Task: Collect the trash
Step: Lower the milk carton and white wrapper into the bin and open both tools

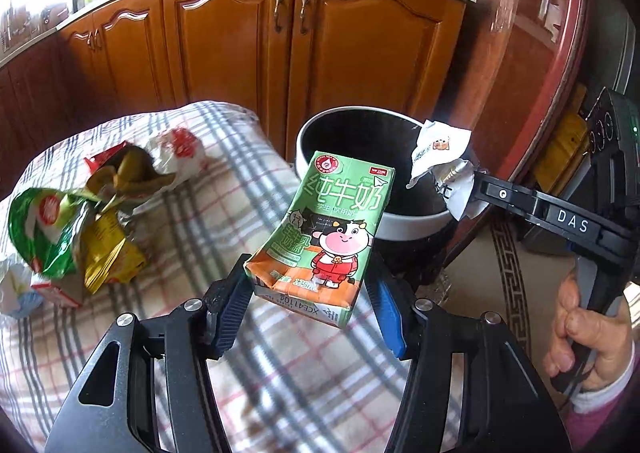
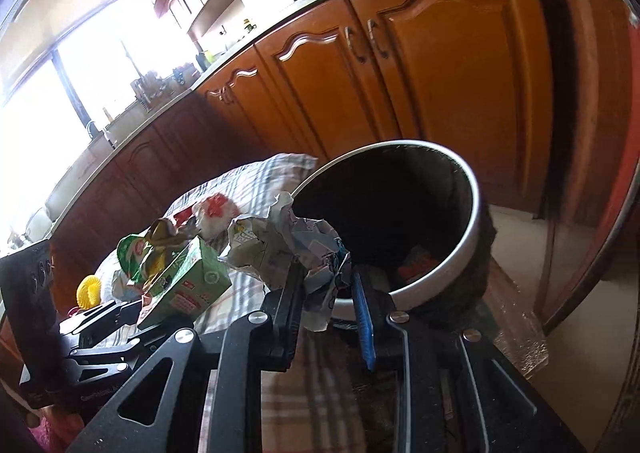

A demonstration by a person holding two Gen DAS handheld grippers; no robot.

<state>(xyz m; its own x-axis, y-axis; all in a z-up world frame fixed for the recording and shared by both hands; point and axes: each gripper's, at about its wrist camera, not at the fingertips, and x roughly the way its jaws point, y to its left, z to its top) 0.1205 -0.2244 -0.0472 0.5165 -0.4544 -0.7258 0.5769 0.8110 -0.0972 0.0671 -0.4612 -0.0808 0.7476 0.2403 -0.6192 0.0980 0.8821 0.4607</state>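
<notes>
Our bin (image 1: 404, 219) stands just past the checked tabletop (image 1: 240, 189), its mouth ahead of both tools. Our left tool (image 1: 308, 303) is clamped on the milk carton (image 1: 324, 229), long axis pointing toward the rim. Our right tool (image 2: 326, 293), nearer the bin, grips crumpled paper (image 2: 280, 249) at the opening.

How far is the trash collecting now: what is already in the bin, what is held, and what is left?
Done: at least one reddish piece lies in the bin. In hand: the left gripper holds a green milk carton and the right gripper holds crumpled paper, both near the rim, neither dropped yet. Left: a green-and-yellow wrapper pile and a white-and-red wrapper on the checked cloth.
</notes>
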